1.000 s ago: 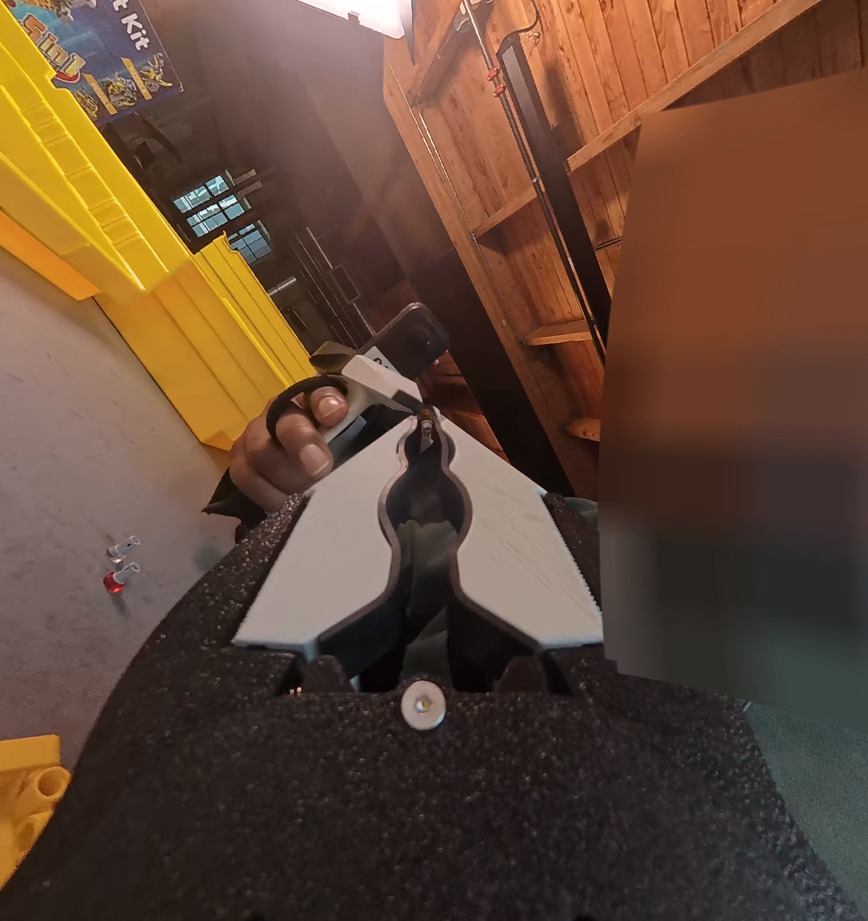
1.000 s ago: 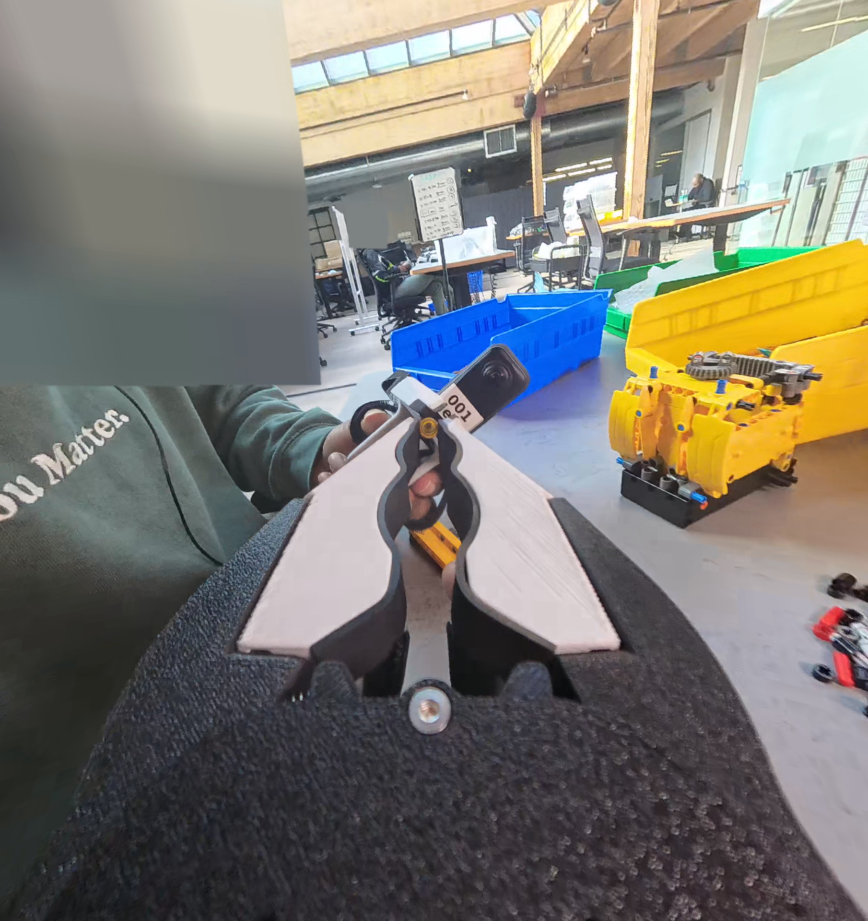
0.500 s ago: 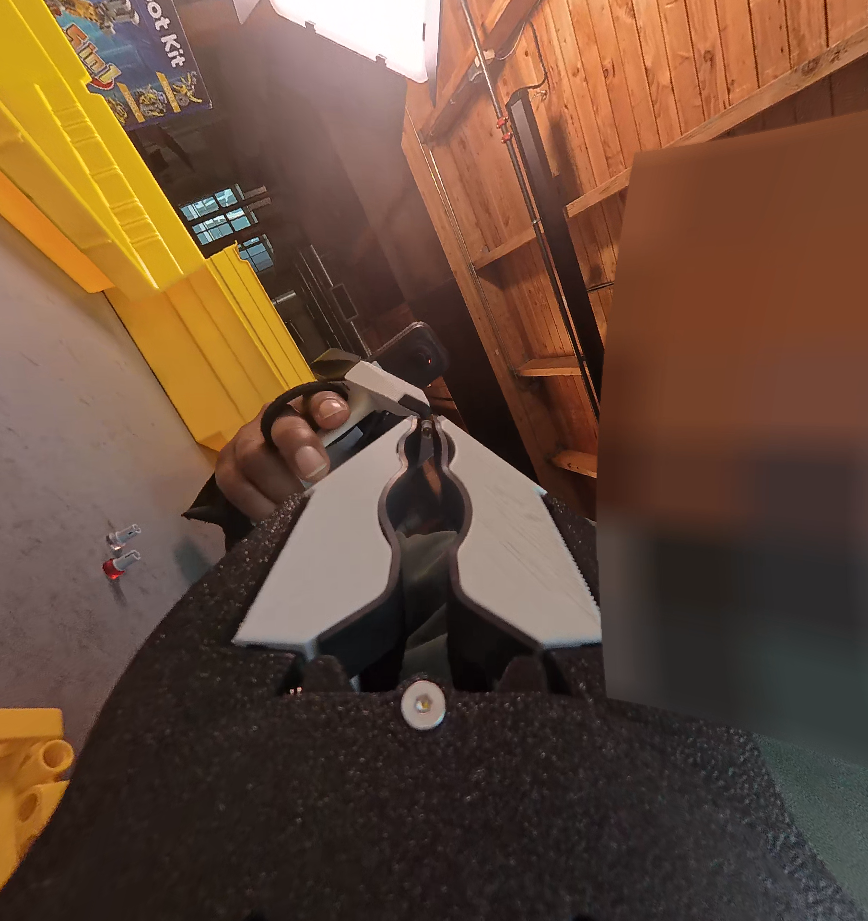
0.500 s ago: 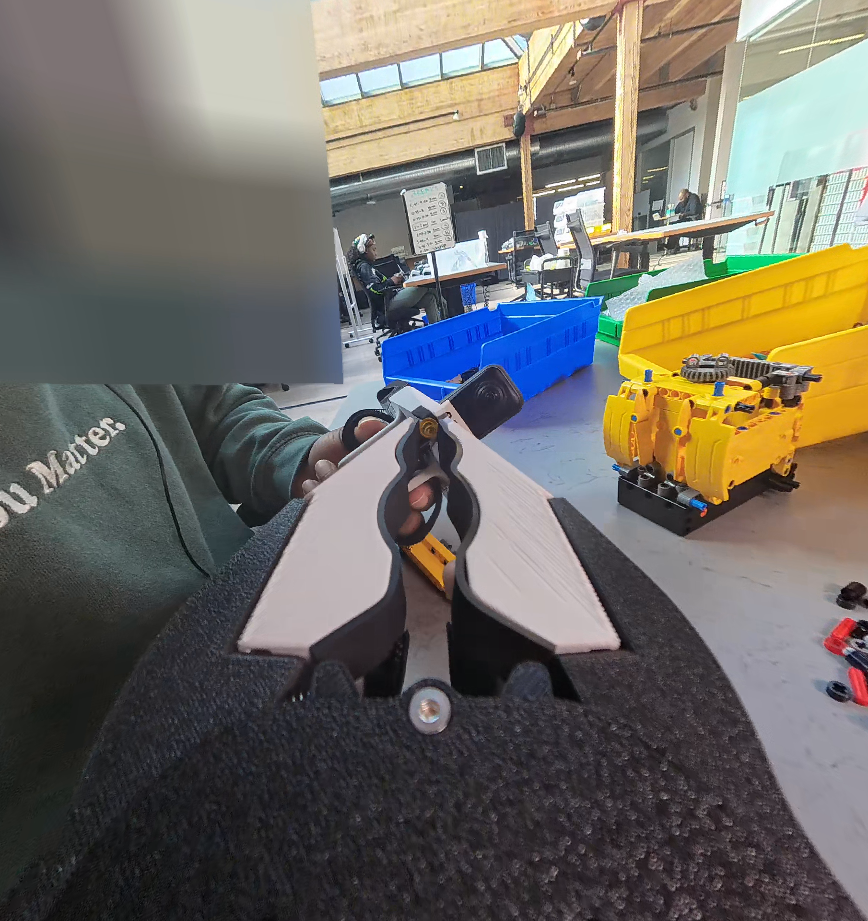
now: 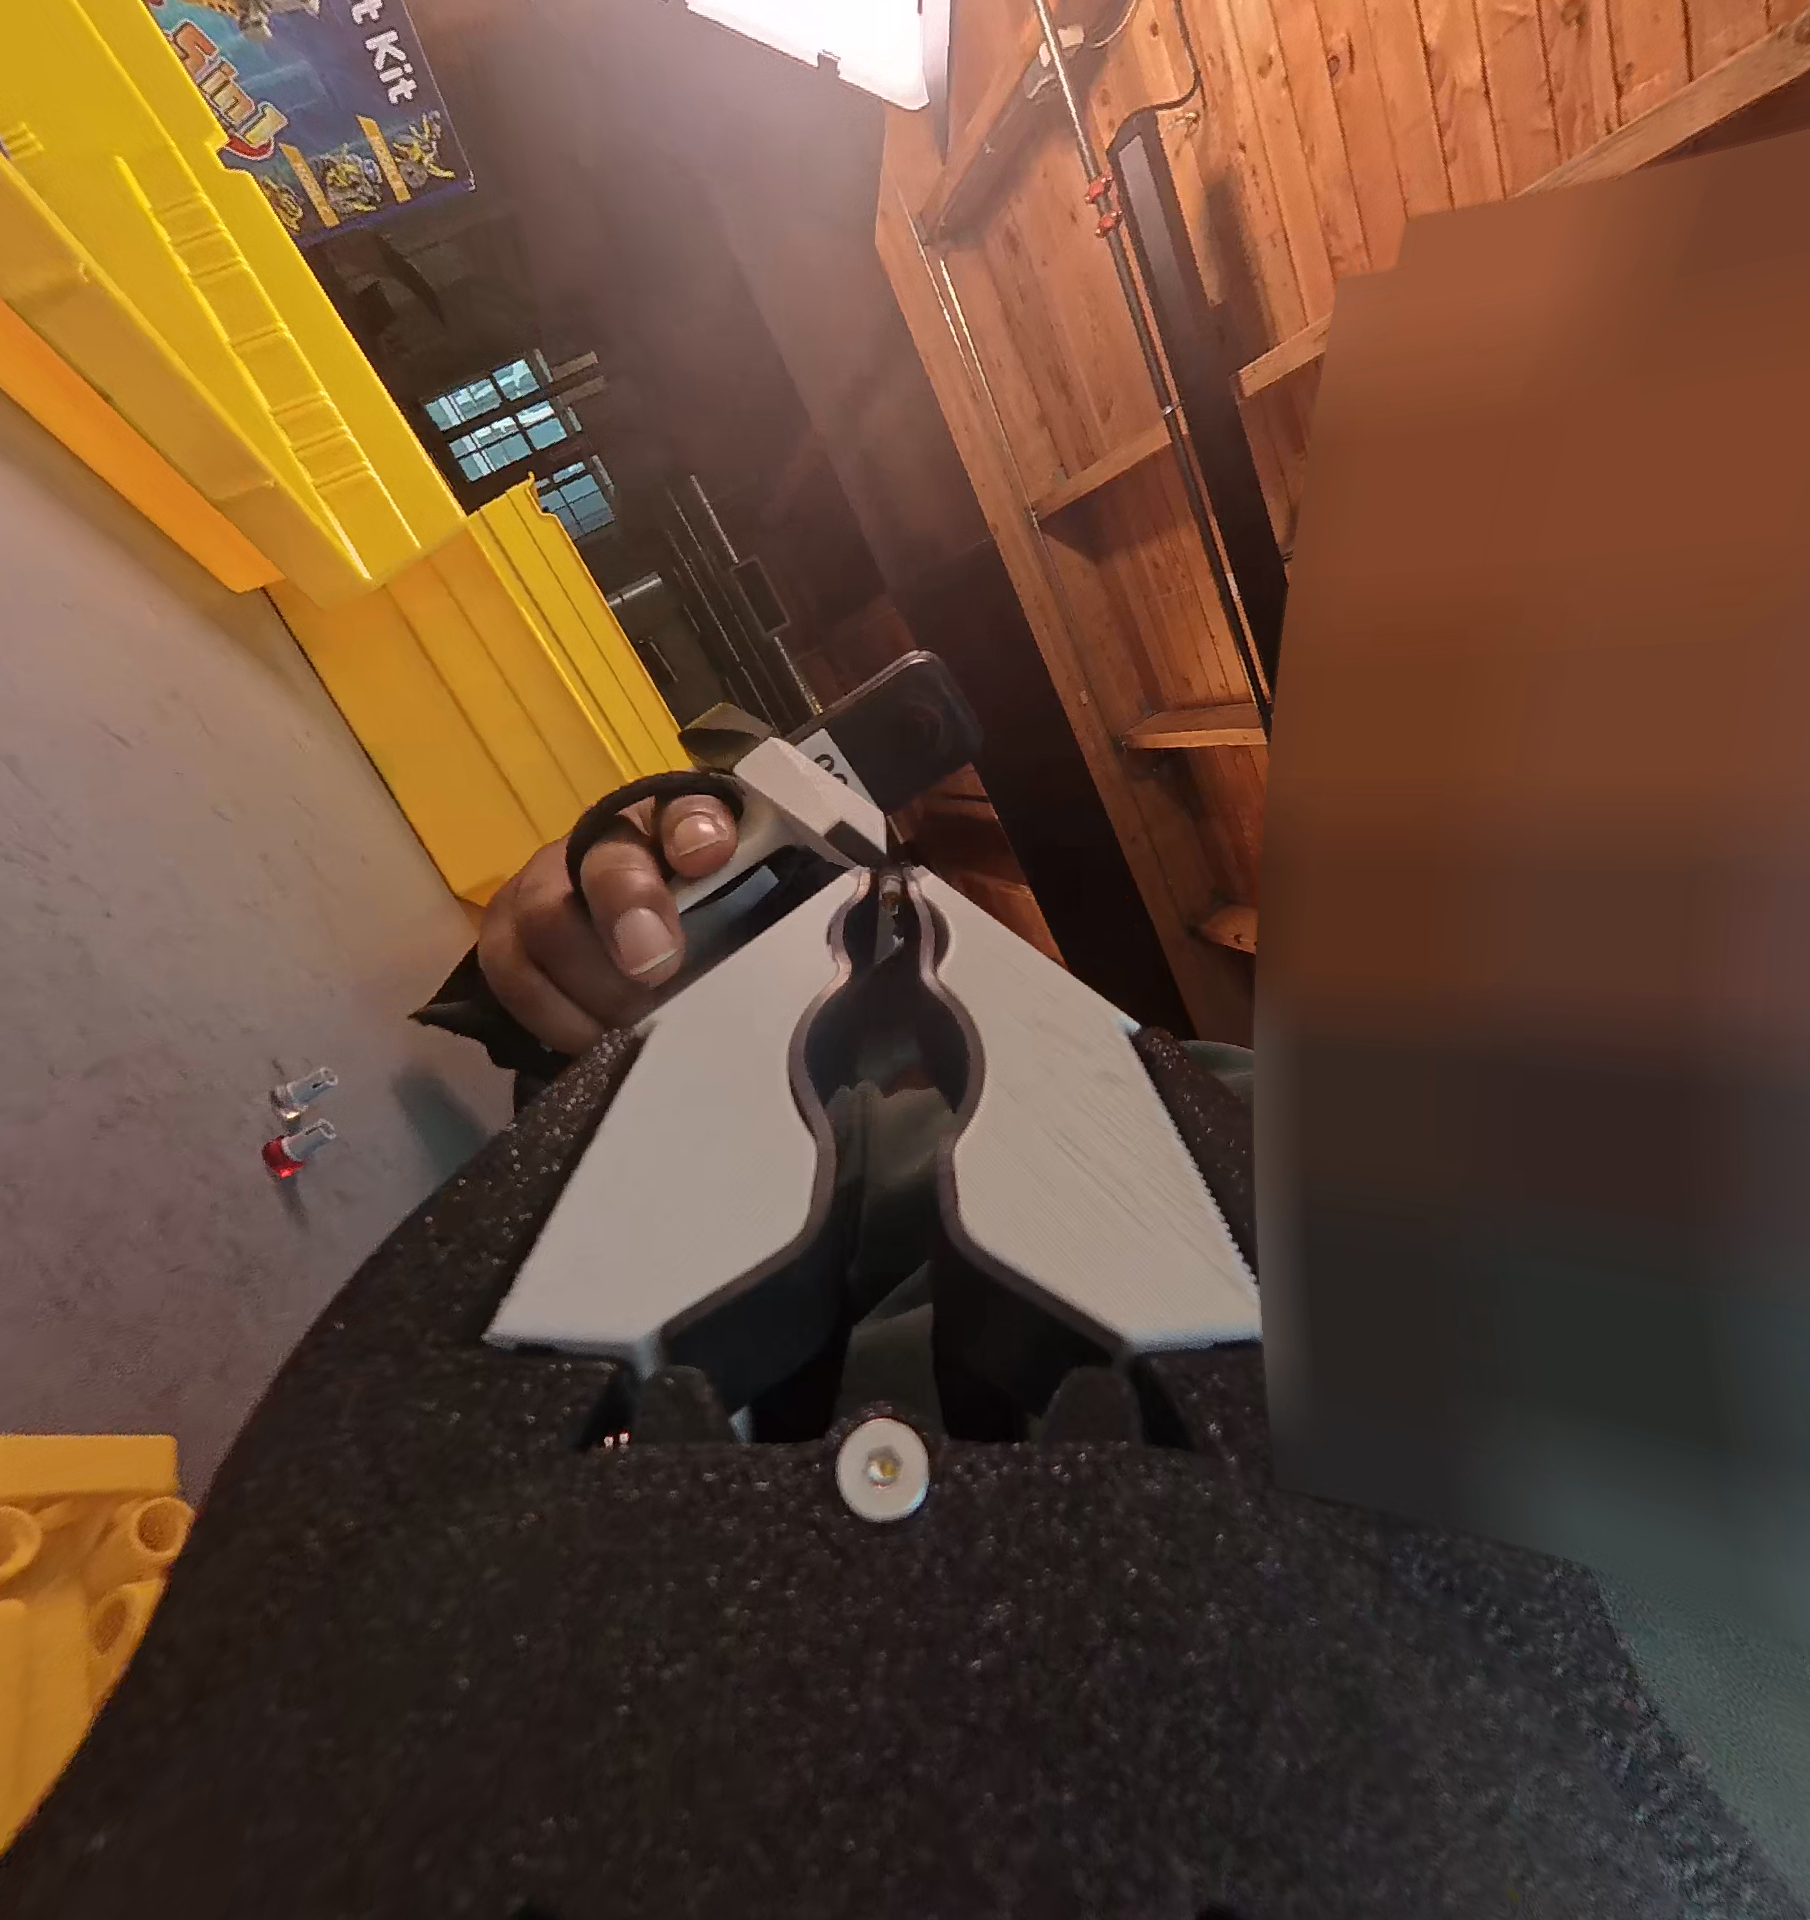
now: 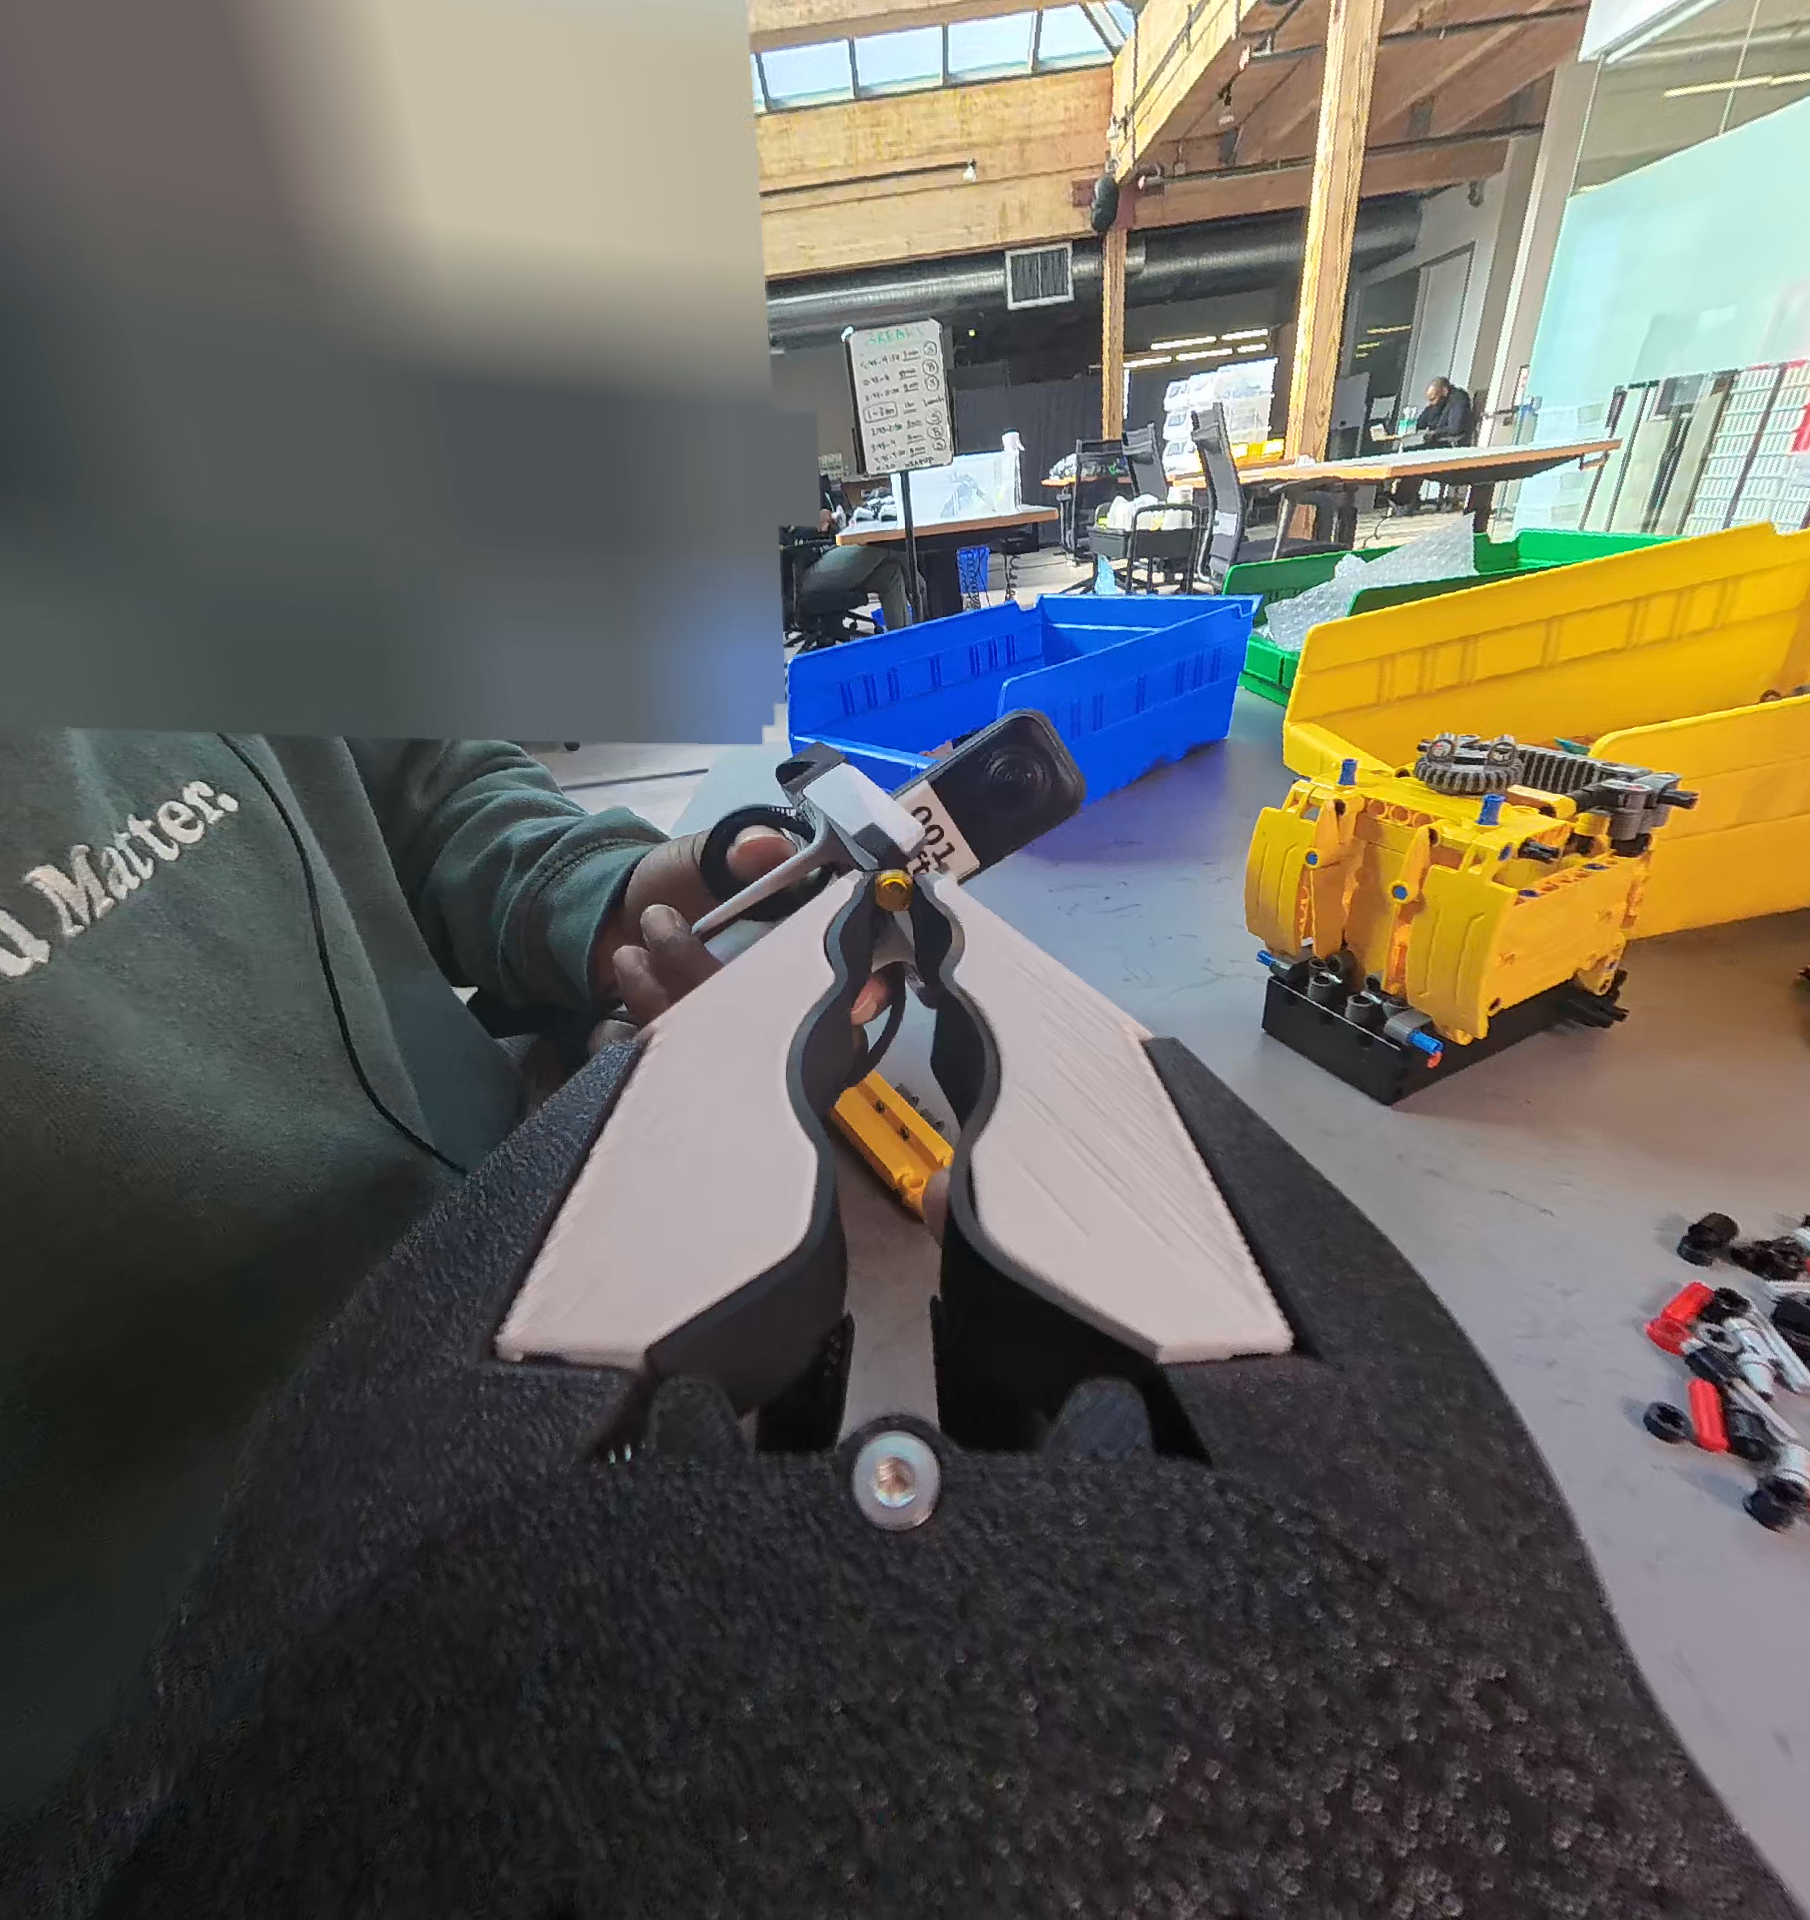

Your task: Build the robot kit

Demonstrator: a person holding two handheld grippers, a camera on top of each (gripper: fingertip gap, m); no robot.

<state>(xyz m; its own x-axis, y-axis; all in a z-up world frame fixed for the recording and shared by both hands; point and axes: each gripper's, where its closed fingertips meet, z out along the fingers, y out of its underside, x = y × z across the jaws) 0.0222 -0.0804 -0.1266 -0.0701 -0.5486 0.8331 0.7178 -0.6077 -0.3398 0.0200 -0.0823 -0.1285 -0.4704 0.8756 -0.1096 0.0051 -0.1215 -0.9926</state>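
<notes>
Right wrist view: right claw clenched on small gold pin, tips now meeting left claw, also clenched; yellow brick vehicle shifted rightward on grey desk.

A grey table carries everything. Along its far side stand a blue bin, a green bin and a large yellow bin. In front of the yellow bin sits a yellow brick-built model on a black base. Near the right edge lies a scatter of small red, black and grey pins. A yellow beam lies nearer the front. In the left wrist view, two small pins, one grey and one red-tipped, lie together on the bare top, with a yellow holed piece toward the near edge.
</notes>
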